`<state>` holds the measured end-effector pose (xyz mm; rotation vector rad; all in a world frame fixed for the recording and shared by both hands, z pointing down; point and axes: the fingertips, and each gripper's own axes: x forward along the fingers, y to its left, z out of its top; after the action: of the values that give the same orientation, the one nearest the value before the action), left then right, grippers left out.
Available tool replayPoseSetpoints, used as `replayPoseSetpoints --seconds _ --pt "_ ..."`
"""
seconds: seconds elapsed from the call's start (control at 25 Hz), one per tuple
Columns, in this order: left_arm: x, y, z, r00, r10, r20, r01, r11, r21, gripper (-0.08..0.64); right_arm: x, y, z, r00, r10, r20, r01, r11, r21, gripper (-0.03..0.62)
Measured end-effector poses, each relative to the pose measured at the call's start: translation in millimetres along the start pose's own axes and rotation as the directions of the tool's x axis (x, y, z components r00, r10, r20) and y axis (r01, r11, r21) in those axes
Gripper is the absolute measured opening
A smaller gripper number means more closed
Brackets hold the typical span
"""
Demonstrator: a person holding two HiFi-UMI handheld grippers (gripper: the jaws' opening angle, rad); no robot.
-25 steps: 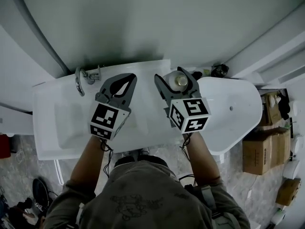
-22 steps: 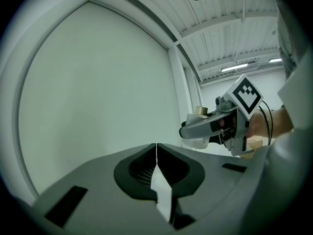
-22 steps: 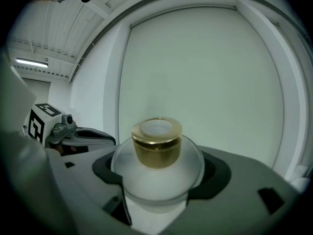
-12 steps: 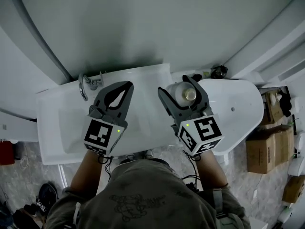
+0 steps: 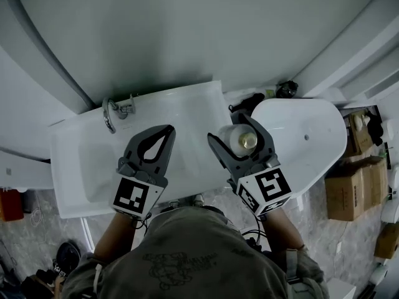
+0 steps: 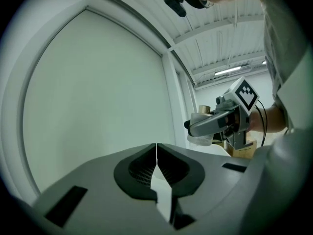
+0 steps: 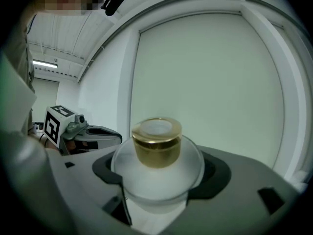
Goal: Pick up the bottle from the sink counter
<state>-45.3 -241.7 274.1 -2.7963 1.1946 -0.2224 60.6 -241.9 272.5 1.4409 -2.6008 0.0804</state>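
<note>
Since a second ago our right gripper (image 5: 232, 129) has drawn the bottle (image 5: 244, 141) back off the worktop (image 5: 202, 95), fingers gripping its frosted body, while our left gripper (image 5: 168, 131) hangs over the sink (image 5: 87, 161) with fingers closed on nothing, so the pickup looks done and next we just hold steady.

Left gripper (image 5: 169, 129) closed, empty; right gripper (image 5: 232, 132) clamped on bottle (image 5: 237, 143); both seemingly level

Bottle position at sink counter, head view.
The bottle (image 5: 240, 141) is held within the right gripper (image 5: 230, 128), between sink (image 5: 81, 167) and oval fixture (image 5: 312, 136); the left gripper (image 5: 167, 129) is held over the sink, before the tap (image 5: 111, 112).
</note>
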Motion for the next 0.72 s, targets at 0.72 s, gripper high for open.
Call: replayPoseSetpoints --seconds 0.72 --pt "-5.9 -24.1 -46.0 0.995 -0.048 -0.087 0.045 0.999 -0.029 0.018 -10.5 15.8 -43.8 0.995 0.035 -0.093 -0.030 0.998 0.052 0.324"
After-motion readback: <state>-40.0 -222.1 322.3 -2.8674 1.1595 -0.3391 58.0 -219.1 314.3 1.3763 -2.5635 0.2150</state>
